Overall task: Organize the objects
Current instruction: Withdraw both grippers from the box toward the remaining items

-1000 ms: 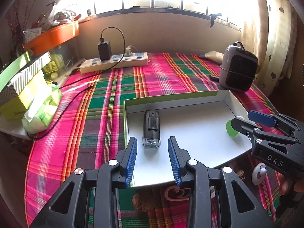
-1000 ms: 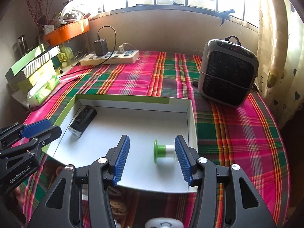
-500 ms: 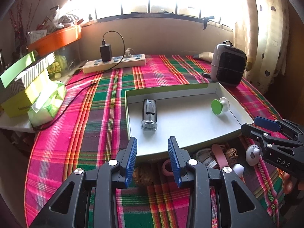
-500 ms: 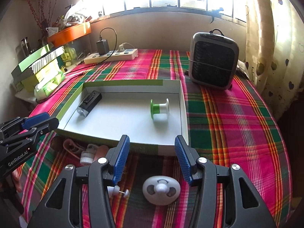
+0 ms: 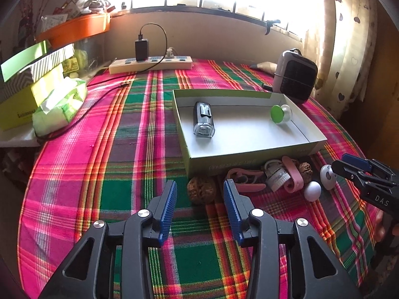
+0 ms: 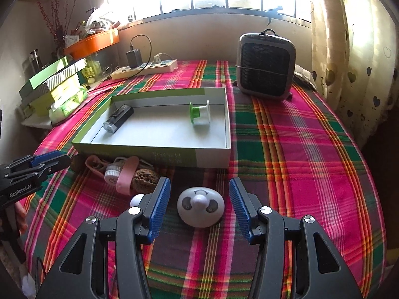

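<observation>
Right wrist view: the right gripper [image 6: 199, 199] hangs with its jaws apart and empty over a plaid tablecloth [image 6: 299, 154], framing a white oval gadget [image 6: 200, 205] with a raised knob at its centre. The pads stand clear of it on both sides. Just to its left lies a small white egg-shaped piece [image 6: 136, 200], and beyond that a rough brown nut [image 6: 144, 177], a pink strap [image 6: 126, 175] and a small white jar [image 6: 112, 173] huddle against the near wall of an open cardboard tray [image 6: 212, 153]. Inside the tray rest a black bike light [image 6: 118, 118] and a green-and-white spool [image 6: 199, 113].

In the left wrist view, the left gripper [image 5: 199, 200] is opening its jaws with nothing between them, pointing at a second brown nut [image 5: 201, 191] just ahead on the cloth, beside a pink clip [image 5: 245, 180].

The oval gadget looks to be smooth, hard plastic, light and likely slippery along its rounded edge; a squeeze across its narrower width, low on the body and not on the knob, appears the safest hold. The nuts seem stiff, light and rough enough to grip firmly across the middle, though their round shape may let them roll away. The strap looks soft and may flop when lifted.

A small heater [image 6: 266, 67] stands past the tray, and a power strip [image 6: 144, 68] lies near the windowsill.
</observation>
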The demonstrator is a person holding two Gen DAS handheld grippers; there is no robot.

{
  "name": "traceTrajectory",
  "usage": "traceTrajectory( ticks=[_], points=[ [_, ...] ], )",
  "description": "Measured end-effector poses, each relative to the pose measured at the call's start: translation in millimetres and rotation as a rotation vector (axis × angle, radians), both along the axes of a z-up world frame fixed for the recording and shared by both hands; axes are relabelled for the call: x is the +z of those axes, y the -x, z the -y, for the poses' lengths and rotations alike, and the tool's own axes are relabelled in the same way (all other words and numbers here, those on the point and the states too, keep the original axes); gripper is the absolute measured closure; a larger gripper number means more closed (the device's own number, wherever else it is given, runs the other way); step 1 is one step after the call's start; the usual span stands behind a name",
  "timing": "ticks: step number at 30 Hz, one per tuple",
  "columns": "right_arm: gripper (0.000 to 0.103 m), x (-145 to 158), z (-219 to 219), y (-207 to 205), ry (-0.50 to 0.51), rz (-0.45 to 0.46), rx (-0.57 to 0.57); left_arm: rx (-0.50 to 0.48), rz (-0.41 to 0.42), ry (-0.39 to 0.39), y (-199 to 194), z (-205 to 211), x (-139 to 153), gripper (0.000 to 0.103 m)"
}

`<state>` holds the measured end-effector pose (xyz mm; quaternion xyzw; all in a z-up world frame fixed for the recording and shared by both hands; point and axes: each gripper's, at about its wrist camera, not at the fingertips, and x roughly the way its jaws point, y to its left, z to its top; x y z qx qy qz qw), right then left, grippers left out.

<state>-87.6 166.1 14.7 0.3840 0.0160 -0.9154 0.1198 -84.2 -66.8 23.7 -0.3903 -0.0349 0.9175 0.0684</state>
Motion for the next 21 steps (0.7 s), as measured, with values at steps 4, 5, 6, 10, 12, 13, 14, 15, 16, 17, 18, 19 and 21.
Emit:
traceTrajectory(
  ticks=[4, 5, 6, 10, 12, 13, 14, 15, 16, 17, 18, 19, 21],
  points=[
    [0.046, -5.4, -2.7, -3.5, -0.006, 0.017, -0.002, -0.025, 0.012, -0.005, 0.3, -1.0, -4.8, 0.06],
    [0.046, -5.9, -3.4, -4.5, -0.004, 0.017, -0.002, -0.03, 0.016, 0.001, 1.4, -2.1, -6.3, 0.06],
    [0.046, -6.8, -3.9, -5.6, -0.003, 0.018, -0.001, -0.032, 0.021, 0.004, 2.3, -3.0, -7.6, 0.06],
    [0.046, -11.2, -5.2, -8.4, -0.011, 0.031, 0.004, -0.036, 0.036, 0.015, 6.6, -4.4, -11.7, 0.06],
    [0.046, -13.7, -5.2, -9.3, -0.015, 0.038, 0.007, -0.029, 0.043, 0.019, 9.6, -3.9, -13.8, 0.06],
    [0.046, -14.8, -5.1, -9.2, -0.019, 0.042, 0.007, -0.024, 0.046, 0.019, 11.2, -3.3, -14.5, 0.06],
    [0.046, -15.7, -5.0, -9.1, -0.022, 0.044, 0.006, -0.022, 0.049, 0.017, 12.2, -3.0, -15.2, 0.06],
    [0.046, -16.6, -4.7, -8.3, -0.023, 0.047, 0.008, -0.021, 0.052, 0.017, 13.2, -3.0, -16.0, 0.06],
    [0.046, -17.8, -4.2, -7.3, -0.026, 0.051, 0.008, -0.019, 0.055, 0.018, 14.2, -3.0, -16.6, 0.06],
    [0.046, -18.7, -4.0, -6.1, -0.028, 0.054, 0.009, -0.02, 0.057, 0.02, 15.3, -3.4, -17.2, 0.06],
    [0.046, -20.2, -3.3, -4.3, -0.032, 0.062, 0.009, -0.021, 0.06, 0.023, 16.3, -3.6, -17.9, 0.06],
    [0.046, -21.2, -2.7, -2.9, -0.035, 0.068, 0.01, -0.021, 0.063, 0.024, 17.2, -3.8, -18.6, 0.06],
    [0.046, -22.3, -1.8, -1.1, -0.038, 0.072, 0.019, -0.019, 0.07, 0.027, 19.2, -3.8, -20.1, 0.06]
  ],
)
